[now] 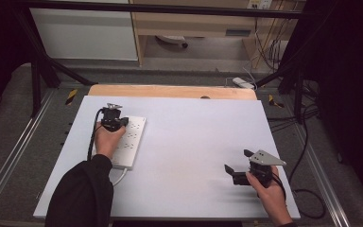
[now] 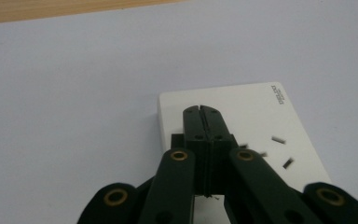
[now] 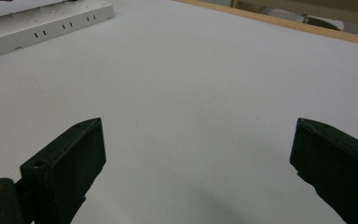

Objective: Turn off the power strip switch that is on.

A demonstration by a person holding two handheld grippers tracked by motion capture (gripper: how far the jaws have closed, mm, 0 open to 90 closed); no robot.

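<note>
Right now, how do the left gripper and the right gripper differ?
The left gripper has its jaws pressed together; the right gripper has them spread wide. The left gripper sits over the white power strip; the right gripper hangs over bare table, with nothing between its jaws. The left gripper is at the far left of the table, the right gripper at the near right. Both are black, two-jawed and hand-held.
</note>
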